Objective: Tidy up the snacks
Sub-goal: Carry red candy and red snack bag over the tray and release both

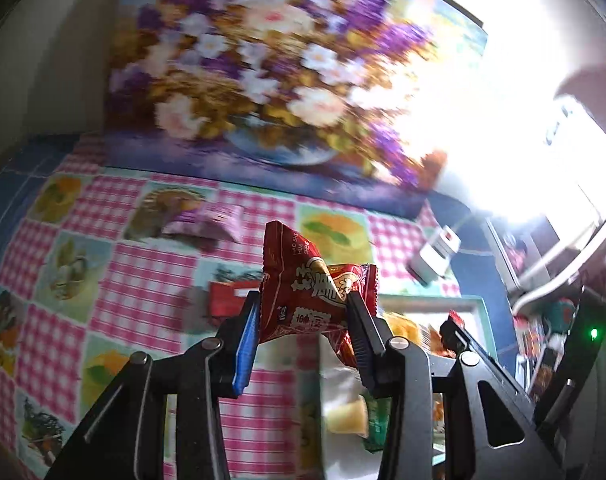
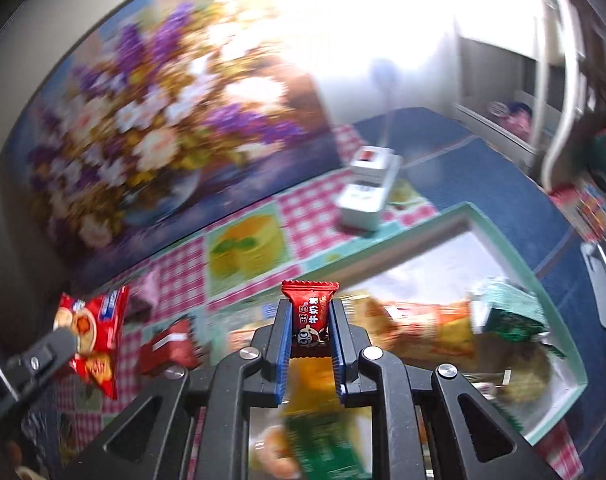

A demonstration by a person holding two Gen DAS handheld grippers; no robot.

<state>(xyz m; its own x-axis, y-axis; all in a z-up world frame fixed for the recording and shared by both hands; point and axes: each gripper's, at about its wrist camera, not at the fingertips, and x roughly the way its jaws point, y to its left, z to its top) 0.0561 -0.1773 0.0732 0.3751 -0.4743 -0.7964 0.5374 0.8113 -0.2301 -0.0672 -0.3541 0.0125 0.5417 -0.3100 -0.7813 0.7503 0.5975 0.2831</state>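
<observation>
The right gripper (image 2: 311,334) pinches a small red candy (image 2: 310,312), held upright; the snack box (image 2: 503,232) lies directly below it. The left gripper (image 1: 303,316) pinches a red snack packet (image 1: 303,296).

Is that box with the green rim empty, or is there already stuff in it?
Not empty. The box already holds several wrapped snacks: an orange packet, a green packet and others too blurred to name.

The flower picture (image 1: 271,76) is smeared, and bright light washes out its right side. The snacks in the tray (image 2: 559,304) are blurry, and the tongs hide some. The purple packet (image 1: 207,224) on the counter (image 1: 143,280) is too fuzzy to read.
</observation>
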